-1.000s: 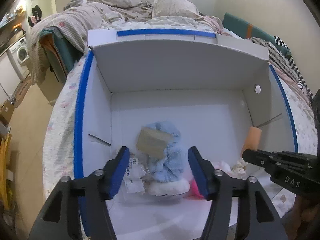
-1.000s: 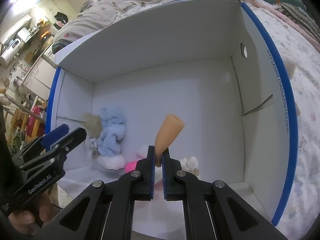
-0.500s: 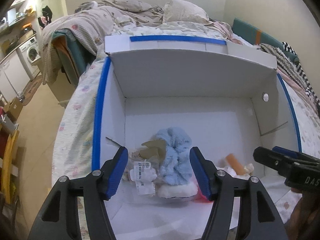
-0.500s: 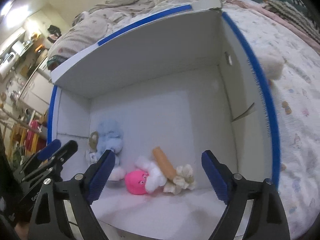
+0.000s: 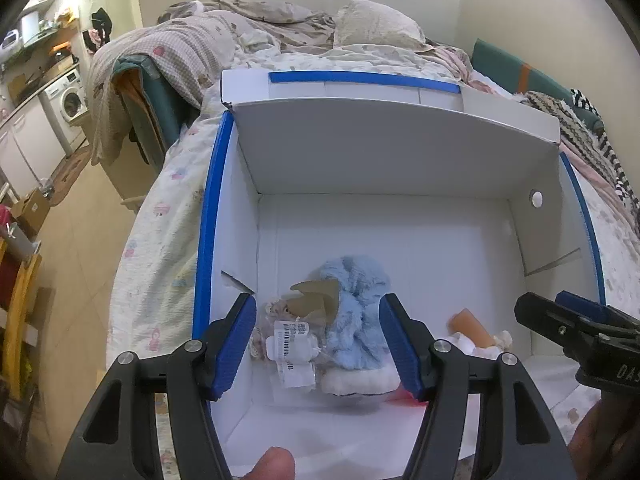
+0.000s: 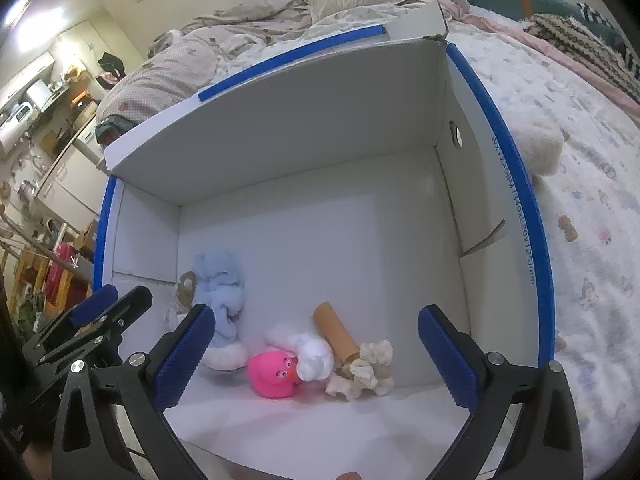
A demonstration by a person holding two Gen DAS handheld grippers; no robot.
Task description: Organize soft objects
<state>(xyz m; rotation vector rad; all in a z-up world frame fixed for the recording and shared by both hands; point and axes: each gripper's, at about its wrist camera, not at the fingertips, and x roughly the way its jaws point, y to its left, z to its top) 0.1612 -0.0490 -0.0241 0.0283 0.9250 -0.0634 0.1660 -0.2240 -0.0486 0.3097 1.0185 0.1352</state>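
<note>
A white cardboard box [image 5: 392,152] with blue edges [image 6: 520,208] lies open on the bed. Inside at its near side lie a light blue plush [image 5: 356,312] [image 6: 220,284], a small bagged plush with a tag [image 5: 288,332], a pink duck toy [image 6: 272,374], a white fluffy toy [image 6: 316,356], an orange-tan cone toy [image 6: 334,334] [image 5: 470,322] and a cream fabric flower [image 6: 368,368]. My left gripper [image 5: 318,344] is open and empty above the blue plush. My right gripper [image 6: 316,360] is open and empty above the pink and white toys.
A cream plush [image 6: 536,148] lies on the bed sheet just right of the box. Rumpled blankets and a pillow [image 5: 376,24] lie beyond the box. The floor, a washing machine [image 5: 70,100] and shelves are at the left.
My right gripper opened and let go of the orange-tan cone toy, which now lies in the box beside the white toy. Both grippers pulled back and up from the box.
</note>
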